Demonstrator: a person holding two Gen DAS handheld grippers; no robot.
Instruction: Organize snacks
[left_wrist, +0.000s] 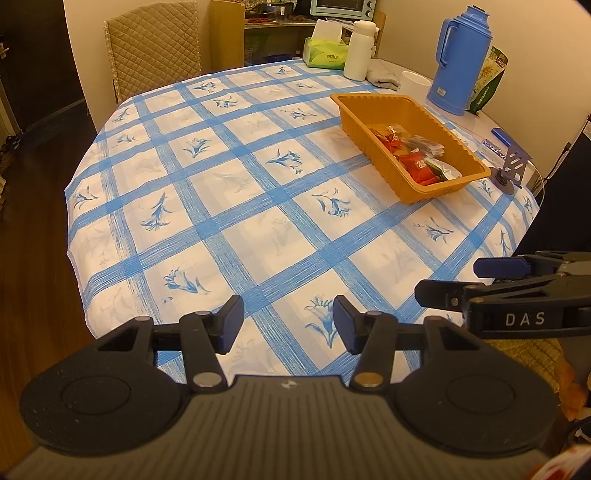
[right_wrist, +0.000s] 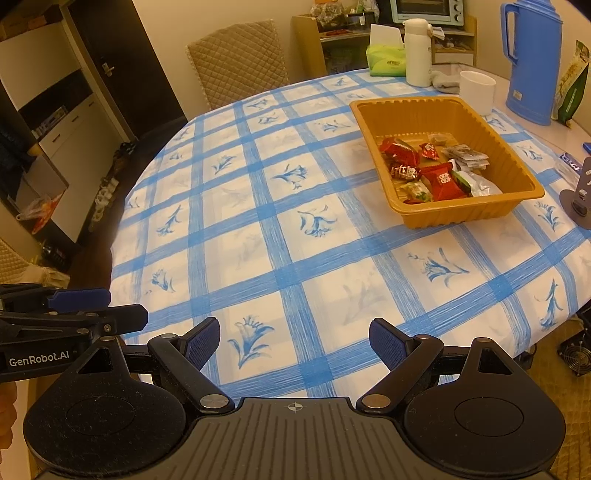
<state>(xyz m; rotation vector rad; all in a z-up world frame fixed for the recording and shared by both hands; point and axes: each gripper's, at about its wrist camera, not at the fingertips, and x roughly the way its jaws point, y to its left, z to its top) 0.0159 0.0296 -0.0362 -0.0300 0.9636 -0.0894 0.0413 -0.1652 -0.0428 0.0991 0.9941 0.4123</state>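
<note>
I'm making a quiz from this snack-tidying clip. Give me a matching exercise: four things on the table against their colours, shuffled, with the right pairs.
Things:
1. thermos jug
2. snack tray
3. tissue pack
4. water bottle

Colours:
A. green
B. white
C. blue
D. orange-brown

Pairs: 1-C, 2-D, 3-A, 4-B

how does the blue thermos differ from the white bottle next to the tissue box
The blue thermos is bigger than the white bottle and has a side handle; the bottle shows none. The thermos stands on the bare tabletop at the far right, the bottle further left beside the green tissue box. Both stand upright with lids on.
</note>
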